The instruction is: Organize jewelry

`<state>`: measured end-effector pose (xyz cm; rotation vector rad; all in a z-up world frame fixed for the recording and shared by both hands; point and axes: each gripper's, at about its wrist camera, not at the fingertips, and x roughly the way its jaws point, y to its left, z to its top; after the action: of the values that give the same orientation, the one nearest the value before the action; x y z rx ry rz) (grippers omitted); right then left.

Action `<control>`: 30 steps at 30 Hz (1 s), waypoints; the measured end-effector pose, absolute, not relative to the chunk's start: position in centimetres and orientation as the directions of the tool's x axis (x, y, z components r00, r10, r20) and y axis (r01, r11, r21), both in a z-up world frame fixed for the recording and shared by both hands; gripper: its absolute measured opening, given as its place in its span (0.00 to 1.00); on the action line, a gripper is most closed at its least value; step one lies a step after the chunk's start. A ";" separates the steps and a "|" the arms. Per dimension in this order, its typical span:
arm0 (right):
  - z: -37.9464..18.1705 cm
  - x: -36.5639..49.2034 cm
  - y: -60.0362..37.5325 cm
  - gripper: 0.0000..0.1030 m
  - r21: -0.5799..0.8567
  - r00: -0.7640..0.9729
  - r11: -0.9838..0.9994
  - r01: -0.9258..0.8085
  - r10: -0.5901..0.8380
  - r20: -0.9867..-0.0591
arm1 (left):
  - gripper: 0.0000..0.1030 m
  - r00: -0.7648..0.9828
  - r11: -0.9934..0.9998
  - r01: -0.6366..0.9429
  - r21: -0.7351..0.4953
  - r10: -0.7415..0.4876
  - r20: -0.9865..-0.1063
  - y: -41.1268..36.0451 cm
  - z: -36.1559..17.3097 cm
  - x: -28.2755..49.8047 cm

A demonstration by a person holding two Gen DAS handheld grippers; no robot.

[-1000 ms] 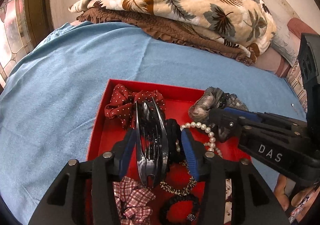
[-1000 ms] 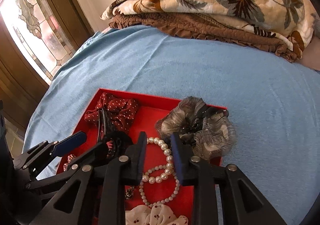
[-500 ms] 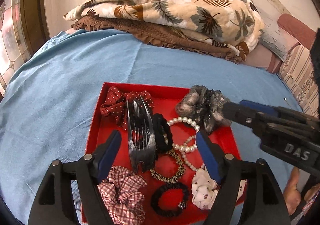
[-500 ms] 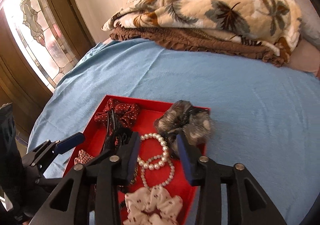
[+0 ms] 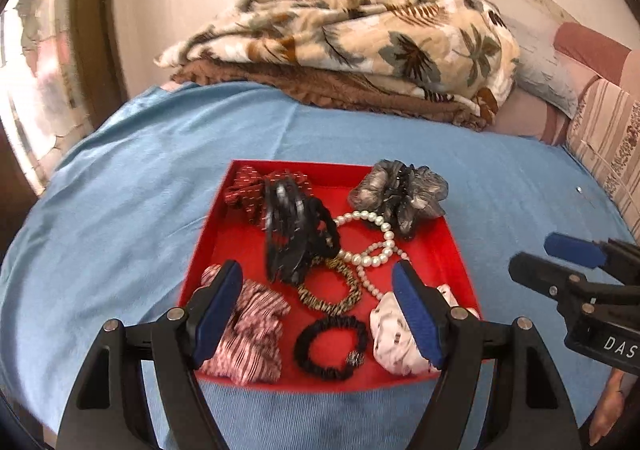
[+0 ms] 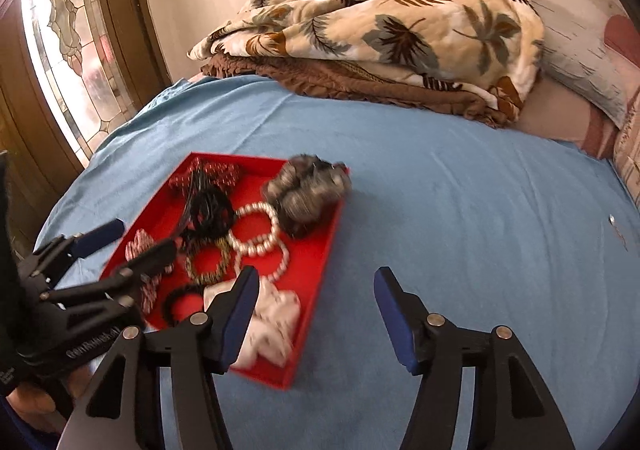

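Home bedroom — blue-sheeted bed (image 6: pixel 440 186), folded blankets (image 5: pixel 360 46), stained-glass window (image 6: pixel 68 50).

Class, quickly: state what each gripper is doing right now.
Left gripper: open, holding nothing, above the red tray.
Right gripper: open, holding nothing, above the blue sheet.

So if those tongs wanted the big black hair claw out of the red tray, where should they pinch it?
Probably across the black hair claw's long curved body, near its middle, coming straight down from above. It lies lengthwise in the red tray on top of other hair ties, so its narrow sides are exposed, while the toothed ends tangle with the black scrunchie.
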<state>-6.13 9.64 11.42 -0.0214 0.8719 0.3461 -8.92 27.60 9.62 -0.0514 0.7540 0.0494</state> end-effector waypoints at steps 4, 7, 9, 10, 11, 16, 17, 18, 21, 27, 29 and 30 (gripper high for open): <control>11.0 -7.8 8.9 0.64 0.132 0.588 0.942 -0.309 0.299 -0.752 | 0.93 0.799 0.985 -0.172 0.014 0.148 -0.583 27.6 10.2 -12.2; 10.7 -8.9 8.7 0.66 0.154 0.582 0.937 -0.312 0.317 -0.749 | 0.95 0.816 0.978 -0.206 0.023 0.184 -0.548 27.5 10.4 -13.9; 10.5 -9.5 8.6 0.66 0.165 0.576 0.935 -0.314 0.326 -0.749 | 0.95 0.811 0.976 -0.213 0.033 0.196 -0.552 27.3 10.6 -14.8; 10.4 -9.8 8.6 0.66 0.170 0.574 0.933 -0.316 0.331 -0.749 | 0.95 0.811 0.974 -0.223 0.041 0.209 -0.547 27.2 10.7 -15.2; 10.4 -10.1 8.6 0.66 0.172 0.574 0.932 -0.318 0.334 -0.748 | 0.95 0.813 0.971 -0.234 0.048 0.223 -0.539 27.0 10.8 -15.6; 10.5 -11.0 8.1 0.67 0.191 0.574 0.928 -0.321 0.351 -0.740 | 0.95 0.827 0.953 -0.293 0.079 0.294 -0.479 26.2 12.4 -17.9; 10.5 -11.1 8.0 0.67 0.195 0.575 0.927 -0.321 0.355 -0.738 | 0.98 0.831 0.949 -0.306 0.077 0.306 -0.465 26.0 12.9 -18.4; 10.5 -11.3 7.8 0.68 0.199 0.576 0.926 -0.320 0.357 -0.735 | 0.99 0.835 0.944 -0.322 0.074 0.320 -0.448 25.7 13.6 -19.1; 10.6 -11.7 7.5 0.68 0.205 0.583 0.927 -0.315 0.360 -0.728 | 1.00 0.853 0.942 -0.332 0.052 0.324 -0.410 25.0 15.2 -20.8; 10.9 -12.9 7.2 0.69 0.189 0.611 0.931 -0.313 0.350 -0.710 | 1.00 0.840 0.936 -0.348 0.050 0.335 -0.427 24.2 16.5 -22.2; 11.2 -13.4 7.2 0.69 0.169 0.629 0.934 -0.315 0.339 -0.699 | 1.00 0.832 0.923 -0.377 0.074 0.373 -0.410 24.1 16.8 -22.8; 11.4 -13.8 7.3 0.69 0.155 0.642 0.936 -0.317 0.332 -0.691 | 1.00 0.830 0.918 -0.389 0.072 0.383 -0.406 24.2 16.8 -23.1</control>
<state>-13.80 7.29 11.37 0.0208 0.7917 0.3696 -23.07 24.16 16.83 -0.0142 0.4275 0.4098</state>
